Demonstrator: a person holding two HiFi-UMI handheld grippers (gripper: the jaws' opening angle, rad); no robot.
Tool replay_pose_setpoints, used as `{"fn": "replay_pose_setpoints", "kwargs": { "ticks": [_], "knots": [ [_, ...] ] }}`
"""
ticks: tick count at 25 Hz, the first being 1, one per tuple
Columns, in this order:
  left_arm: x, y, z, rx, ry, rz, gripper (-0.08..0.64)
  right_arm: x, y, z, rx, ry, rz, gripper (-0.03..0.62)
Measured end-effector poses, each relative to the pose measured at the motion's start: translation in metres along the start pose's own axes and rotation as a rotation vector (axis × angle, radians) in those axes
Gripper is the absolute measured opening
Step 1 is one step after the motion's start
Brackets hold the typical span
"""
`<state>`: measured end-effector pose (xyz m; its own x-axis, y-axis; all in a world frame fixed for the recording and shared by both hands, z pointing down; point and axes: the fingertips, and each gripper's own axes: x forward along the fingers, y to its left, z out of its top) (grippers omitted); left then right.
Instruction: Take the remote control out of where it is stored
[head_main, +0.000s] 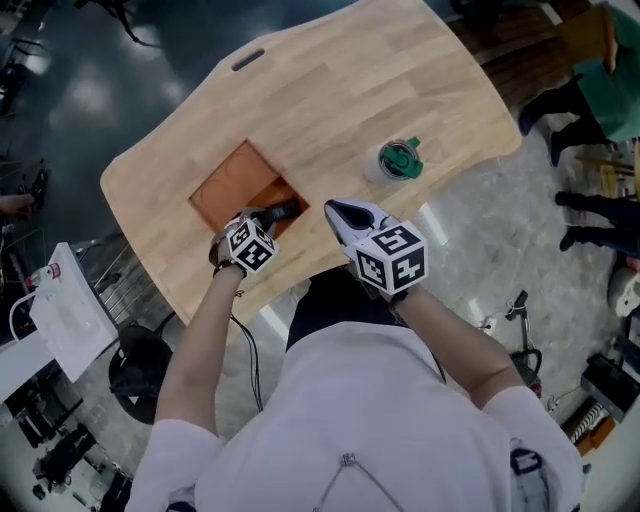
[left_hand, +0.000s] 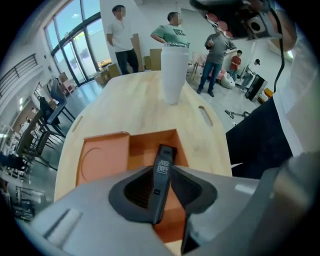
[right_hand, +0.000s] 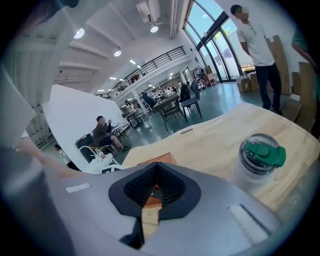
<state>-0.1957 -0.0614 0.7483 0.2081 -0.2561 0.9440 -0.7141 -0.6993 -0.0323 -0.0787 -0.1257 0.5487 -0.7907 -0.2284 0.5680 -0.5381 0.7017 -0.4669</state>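
Pinching black remote control (left_hand: 163, 167) in left gripper (left_hand: 161, 192), tip over the orange table recess (left_hand: 142, 150); right gripper (right_hand: 150, 202) closed, empty, nearby.

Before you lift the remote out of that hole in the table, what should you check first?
1. Left gripper jaws closed on the remote control: ok.
2. Storage compartment open above the remote: ok.
3. Right gripper shut, empty and outside the compartment: ok.
4. Tumbler standing apart from the compartment, out of the likely lifting path: ok.
5. Grip firm enough that the remote won't slip: cannot tell.
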Motion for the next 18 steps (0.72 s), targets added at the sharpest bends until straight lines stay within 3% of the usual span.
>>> {"fn": "replay_pose_setpoints", "kwargs": {
  "ticks": [9,13,18],
  "knots": [
    [0.063,-0.005,-0.022,0.171,0.157,-0.091,0.156,0.001,-0.037,-0.036,0.102,0.019,-0.062,0.028],
    [0.074,-0.004,-0.026,0.205,0.187,-0.100,0.212,-0.005,-0.050,-0.045,0.131,0.021,-0.086,0.028],
    [0.077,-0.009,-0.026,0.255,0.205,-0.113,0.227,-0.006,-0.058,-0.053,0.159,0.020,-0.096,0.028]
  ]
}}
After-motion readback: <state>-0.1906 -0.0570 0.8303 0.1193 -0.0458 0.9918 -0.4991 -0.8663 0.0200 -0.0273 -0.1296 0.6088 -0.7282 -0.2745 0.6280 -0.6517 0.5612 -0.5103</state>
